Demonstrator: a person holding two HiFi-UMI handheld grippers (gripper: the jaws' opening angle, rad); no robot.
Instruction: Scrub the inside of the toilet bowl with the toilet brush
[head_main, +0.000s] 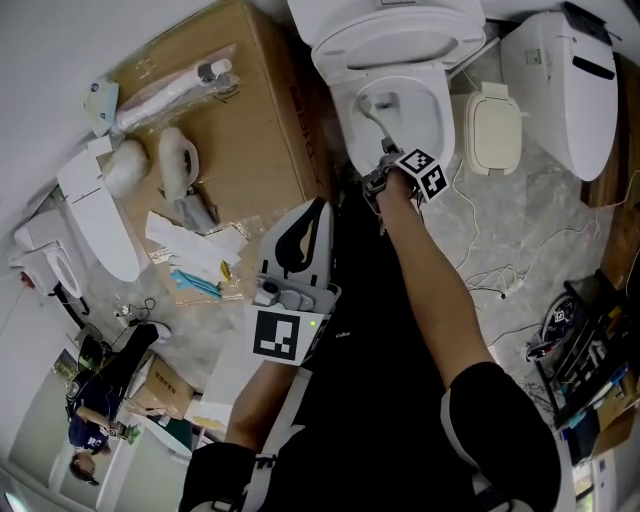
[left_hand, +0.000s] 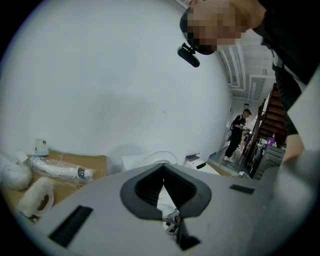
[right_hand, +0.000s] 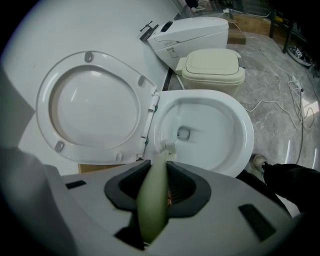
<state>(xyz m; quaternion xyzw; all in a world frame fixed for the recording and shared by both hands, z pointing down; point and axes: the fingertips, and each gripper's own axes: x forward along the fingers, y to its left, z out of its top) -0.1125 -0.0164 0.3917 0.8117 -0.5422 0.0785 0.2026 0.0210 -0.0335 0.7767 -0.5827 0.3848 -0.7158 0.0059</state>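
Toilet brush (right_hand: 151, 200): pale green handle, judged stiff, light plastic, probably slick when wet. Its bristle head (right_hand: 168, 146) sits within the toilet bowl (right_hand: 240, 125), close to the wall, with the lid (right_hand: 90, 107) raised. The right tongs (right_hand: 157, 187) are clamped on the handle's upper end, a sound hold with a long lever. The left tongs (left_hand: 171, 210) are drawn together, empty and held aside.

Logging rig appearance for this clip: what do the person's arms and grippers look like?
Both the left gripper and the right gripper have pale grey bodies, dark grey pads and a cube with black-and-white square markers. The person wears black short sleeves.
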